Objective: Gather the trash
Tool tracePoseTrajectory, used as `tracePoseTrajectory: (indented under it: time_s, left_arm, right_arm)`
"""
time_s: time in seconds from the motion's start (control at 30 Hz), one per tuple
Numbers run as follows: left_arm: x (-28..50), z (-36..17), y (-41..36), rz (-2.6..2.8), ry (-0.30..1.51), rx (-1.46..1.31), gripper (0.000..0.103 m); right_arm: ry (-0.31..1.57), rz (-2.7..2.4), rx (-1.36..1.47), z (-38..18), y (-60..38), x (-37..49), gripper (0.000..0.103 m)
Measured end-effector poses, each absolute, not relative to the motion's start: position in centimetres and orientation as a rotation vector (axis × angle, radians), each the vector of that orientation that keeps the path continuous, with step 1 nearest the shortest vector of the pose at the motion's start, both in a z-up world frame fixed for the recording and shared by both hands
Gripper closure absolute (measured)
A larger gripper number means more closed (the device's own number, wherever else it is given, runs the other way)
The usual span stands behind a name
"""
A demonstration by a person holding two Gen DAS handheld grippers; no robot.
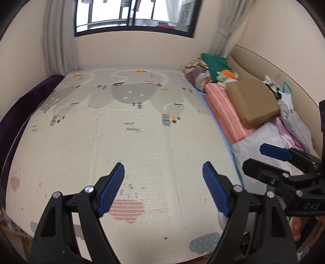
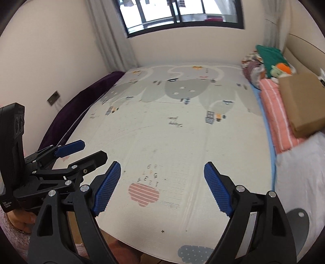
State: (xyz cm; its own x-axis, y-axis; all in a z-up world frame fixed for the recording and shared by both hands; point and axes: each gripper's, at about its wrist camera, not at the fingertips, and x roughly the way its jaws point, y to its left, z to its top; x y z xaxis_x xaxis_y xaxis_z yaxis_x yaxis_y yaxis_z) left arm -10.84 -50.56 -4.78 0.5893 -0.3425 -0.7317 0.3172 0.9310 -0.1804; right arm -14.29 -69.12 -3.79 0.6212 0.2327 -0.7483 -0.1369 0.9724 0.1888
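My left gripper [image 1: 163,188] is open and empty, held above the near end of a bed covered by a patterned play mat [image 1: 130,130]. My right gripper [image 2: 162,187] is open and empty too, above the same mat [image 2: 174,126]. Each gripper shows in the other's view: the right one [image 1: 262,160] at the right edge, the left one [image 2: 89,152] at the left edge. I see no distinct piece of trash on the mat. White plastic bags [image 1: 268,138] lie at the bed's right side.
Along the right side lie a brown cardboard box [image 1: 254,101], a pink striped folded blanket [image 1: 225,109], a green cloth [image 1: 217,65] and a small soft toy [image 1: 225,75]. A purple blanket [image 1: 24,107] runs along the left edge. A window [image 1: 134,18] and curtains stand behind.
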Motion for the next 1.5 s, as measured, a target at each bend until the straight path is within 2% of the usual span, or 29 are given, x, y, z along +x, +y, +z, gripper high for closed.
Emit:
tracePoseTrajectory:
  time_s: [0.23,0.4,0.6,0.83,0.9,1.13,1.5]
  left_arm:
    - [-11.5,-3.7,-38.8,-0.099,0.849,-0.124,0.021]
    - [-12.5,-1.7,-31.5,0.021,0.822,-0.138,0.018]
    - [-11.9,-0.3,-25.2,0.083,0.832,-0.149,0.016]
    - [-10.8,-0.1,-22.1,0.104,0.852,-0.153,0.016]
    - [-10.8,-0.1,-21.9,0.124,0.844,-0.156,0.016]
    - [-11.7,0.6,-21.3,0.236,0.821,-0.203,0.012]
    - [-12.9,0.9,-20.5,0.329,0.805,-0.243,0.012]
  right_arm:
    - [0.857,0.415,-0.01,-2.3,-57.8,-10.9,0.022]
    - [0.832,0.452,-0.063,-0.9,-50.9,-9.8,0.017]
    - [0.819,0.455,-0.08,0.2,-45.0,-8.6,0.015]
    - [0.818,0.44,-0.08,1.2,-41.5,-7.1,0.014]
    - [0.802,0.446,-0.085,1.8,-41.4,-7.2,0.012]
    - [0.768,0.549,-0.14,2.5,-39.8,-6.4,0.012]
    - [0.751,0.643,-0.224,2.9,-38.2,-6.2,0.012]
